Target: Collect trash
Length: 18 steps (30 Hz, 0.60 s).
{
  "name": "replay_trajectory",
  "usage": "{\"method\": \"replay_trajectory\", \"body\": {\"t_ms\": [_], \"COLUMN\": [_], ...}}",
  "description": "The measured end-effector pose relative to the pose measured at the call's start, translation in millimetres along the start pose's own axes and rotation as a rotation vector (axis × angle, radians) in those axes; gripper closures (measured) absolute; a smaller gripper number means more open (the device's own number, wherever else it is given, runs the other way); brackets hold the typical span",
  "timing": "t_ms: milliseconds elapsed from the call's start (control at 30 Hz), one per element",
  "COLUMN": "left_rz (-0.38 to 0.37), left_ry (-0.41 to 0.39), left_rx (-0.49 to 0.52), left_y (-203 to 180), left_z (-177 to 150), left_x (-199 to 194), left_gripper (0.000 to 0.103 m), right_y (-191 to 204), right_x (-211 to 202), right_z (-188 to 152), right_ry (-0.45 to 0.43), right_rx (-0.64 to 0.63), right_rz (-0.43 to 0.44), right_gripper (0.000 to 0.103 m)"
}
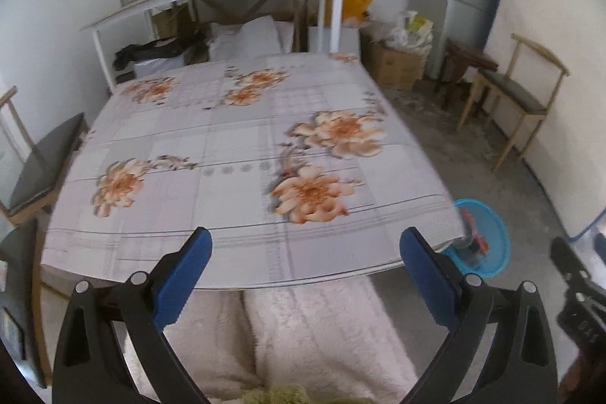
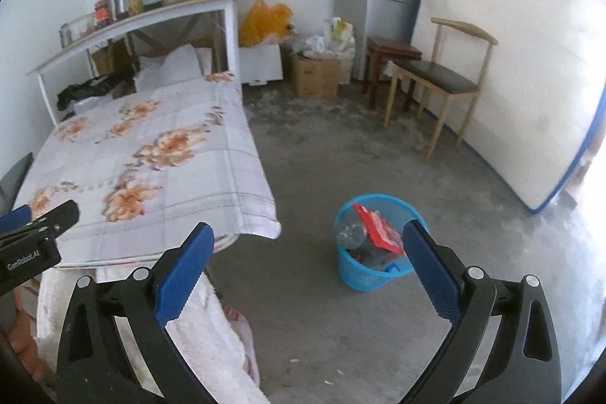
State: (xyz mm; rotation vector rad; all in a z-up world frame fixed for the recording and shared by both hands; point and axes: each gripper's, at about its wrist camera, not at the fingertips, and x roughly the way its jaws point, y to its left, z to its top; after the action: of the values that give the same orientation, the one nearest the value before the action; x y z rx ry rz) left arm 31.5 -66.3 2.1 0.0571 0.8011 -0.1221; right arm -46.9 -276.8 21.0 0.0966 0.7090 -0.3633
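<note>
Both jaws wide, nothing held. Blue mesh bin (image 2: 373, 248) just beyond right gripper (image 2: 308, 267): red wrapper (image 2: 378, 228), clear bottle (light, crinkly; pinch edges). Left gripper (image 1: 305, 271) faces floral tablecloth (image 1: 235, 154).

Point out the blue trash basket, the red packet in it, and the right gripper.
blue trash basket (image 2: 360, 275), right wrist view, on its front mesh wall.
red packet (image 2: 378, 228), right wrist view, on its flat red face.
right gripper (image 2: 308, 264), right wrist view, midway between its open blue fingertips.
</note>
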Motion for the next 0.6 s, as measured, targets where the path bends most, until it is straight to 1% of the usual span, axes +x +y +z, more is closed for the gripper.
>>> {"method": "replay_trajectory", "body": {"t_ms": [67,233,467,600], "left_rz": [0.008,0.032,0.056,0.06], "left_ry": [0.012,0.006,0.001,-0.002], "left_rx": [-0.004,-0.016,0.02,0.041], "left_y": [1.3,3.4,-5.2,-10.4], "left_z": [0.4,2.0,1.1,0.1], "left_x": [2.9,2.9,-1.1,-2.5], "left_gripper": [0.006,0.006,0.006,0.006], "right_y": [-1.9,-12.4,-22.6,-24.8], "right_x": [3.1,7.5,9.6,11.6], "right_z": [-1.9,-5.2,-6.9,-8.0], "right_ry": [0.014,0.035,0.043,0.047], "right_rx": [0.002,0.031,0.049,0.06], "right_rz": [-0.013,-0.045,-0.073,-0.075], "right_gripper": [0.007,0.007,0.007,0.007]}}
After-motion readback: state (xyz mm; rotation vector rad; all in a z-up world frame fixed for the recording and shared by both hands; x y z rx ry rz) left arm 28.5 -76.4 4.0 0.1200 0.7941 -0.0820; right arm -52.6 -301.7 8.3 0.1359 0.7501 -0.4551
